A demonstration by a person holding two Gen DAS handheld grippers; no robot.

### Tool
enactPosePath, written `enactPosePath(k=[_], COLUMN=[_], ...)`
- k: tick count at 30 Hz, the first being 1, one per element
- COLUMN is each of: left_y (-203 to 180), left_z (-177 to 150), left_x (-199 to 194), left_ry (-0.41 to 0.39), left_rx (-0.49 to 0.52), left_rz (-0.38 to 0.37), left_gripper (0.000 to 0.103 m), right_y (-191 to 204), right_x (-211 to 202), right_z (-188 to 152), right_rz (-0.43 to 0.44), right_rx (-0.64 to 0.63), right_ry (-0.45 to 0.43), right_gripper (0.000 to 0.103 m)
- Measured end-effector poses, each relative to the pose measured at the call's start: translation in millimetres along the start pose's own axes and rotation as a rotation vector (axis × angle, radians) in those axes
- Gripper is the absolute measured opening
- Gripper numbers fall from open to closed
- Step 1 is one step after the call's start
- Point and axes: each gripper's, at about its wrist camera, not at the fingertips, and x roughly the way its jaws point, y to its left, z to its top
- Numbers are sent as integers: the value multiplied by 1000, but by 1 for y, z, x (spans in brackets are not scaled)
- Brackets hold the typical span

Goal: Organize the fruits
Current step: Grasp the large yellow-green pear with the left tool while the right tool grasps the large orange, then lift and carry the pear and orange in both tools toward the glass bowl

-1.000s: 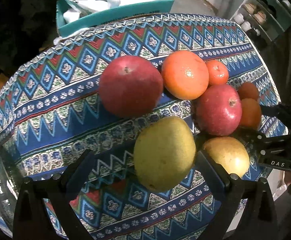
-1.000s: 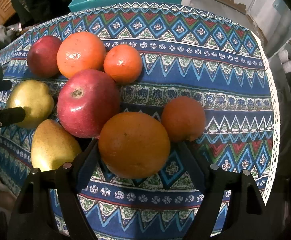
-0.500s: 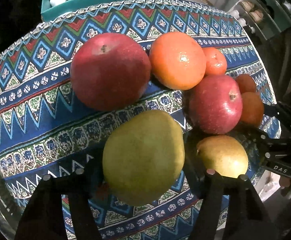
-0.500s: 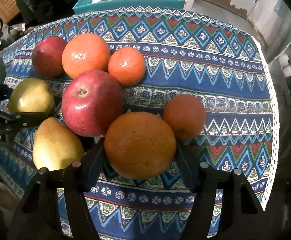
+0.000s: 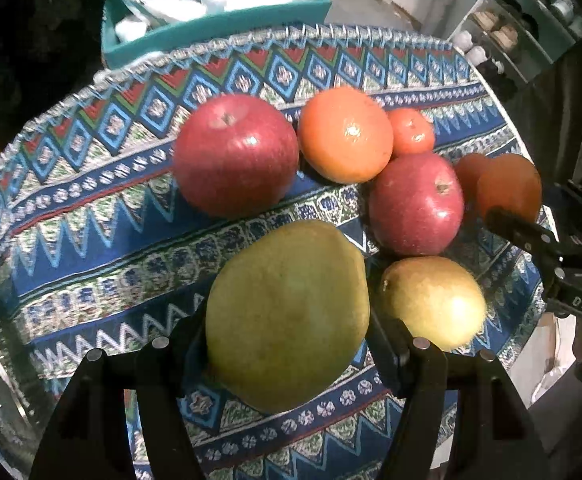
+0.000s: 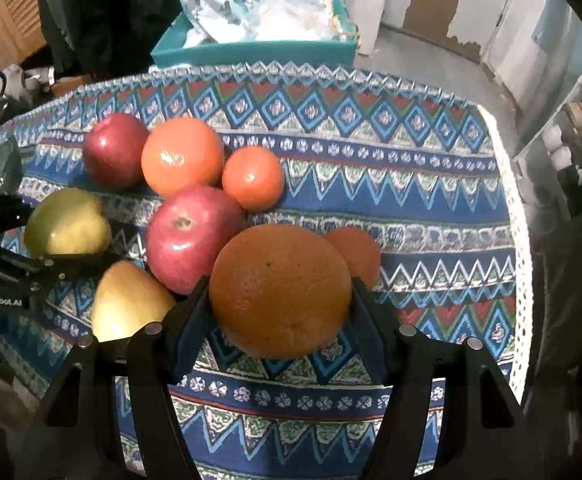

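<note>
Two black tongs work over a desk [image 6: 431,208] covered in a blue patterned cloth. The left tongs [image 5: 287,344] pinch a green pear [image 5: 287,316] at the near edge of a fruit cluster. The right tongs [image 6: 279,304] pinch a large orange [image 6: 281,290]. A red apple [image 6: 195,236] and a yellow pear [image 6: 129,306] sit close beside them. Both held fruits are round and smooth, so a loose grip could let one slip and knock its neighbours rolling off the desk.
</note>
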Motion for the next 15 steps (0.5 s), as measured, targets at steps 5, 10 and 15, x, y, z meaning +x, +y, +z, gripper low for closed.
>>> enactPosePath(k=[5, 10, 15], left_y=[8, 9, 11], left_z=[3, -1, -7], left_x=[-32, -67, -99], left_ry=[-65, -134, -194], left_rx=[-15, -9, -1], left_rz=[-4, 13, 25], left_gripper=[70, 70, 70], right_y=[7, 14, 23], right_x=[-14, -30, -52], right_z=[5, 14, 21], right_rz=[-14, -8, -12], right_rx=[-8, -5, -20], right_ry=[-54, -110, -169], right_gripper=[66, 66, 66])
